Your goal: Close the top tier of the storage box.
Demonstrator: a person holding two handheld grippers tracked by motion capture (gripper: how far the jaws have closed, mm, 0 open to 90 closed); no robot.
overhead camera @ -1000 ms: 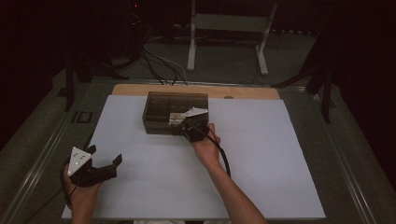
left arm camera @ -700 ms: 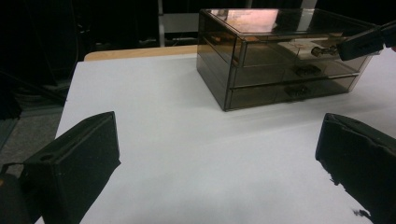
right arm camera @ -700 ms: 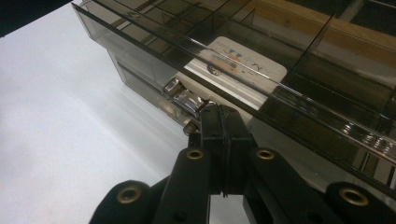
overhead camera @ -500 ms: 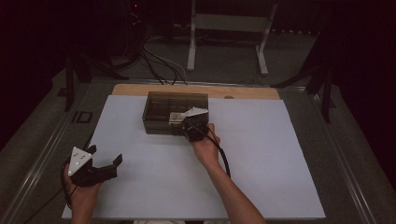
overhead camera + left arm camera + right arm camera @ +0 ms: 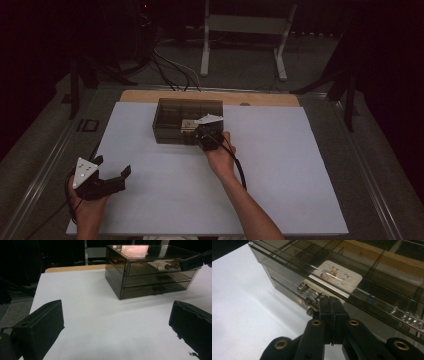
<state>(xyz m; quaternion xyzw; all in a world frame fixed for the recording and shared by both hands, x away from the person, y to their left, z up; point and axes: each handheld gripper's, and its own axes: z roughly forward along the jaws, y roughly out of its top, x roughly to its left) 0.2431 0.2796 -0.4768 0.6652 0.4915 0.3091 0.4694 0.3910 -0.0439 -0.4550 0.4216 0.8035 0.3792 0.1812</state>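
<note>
A smoky see-through drawer box (image 5: 186, 112) with three drawers stands at the back middle of the white sheet (image 5: 285, 170). My right gripper (image 5: 194, 134) is shut, and its tips (image 5: 331, 302) rest against the metal handle (image 5: 310, 293) of the top drawer. I cannot tell whether they pinch any part of it. A white picture card (image 5: 342, 273) lies inside that drawer. My left gripper (image 5: 111, 166) is held open over the sheet at the front left, far from the box (image 5: 150, 272), with nothing between its fingers (image 5: 41, 326).
A wooden board edge (image 5: 210, 96) shows behind the sheet. Beyond the table stand a white frame (image 5: 240, 30) and loose cables (image 5: 170, 70) on the floor. A metal rail (image 5: 45, 165) runs along the table's left side.
</note>
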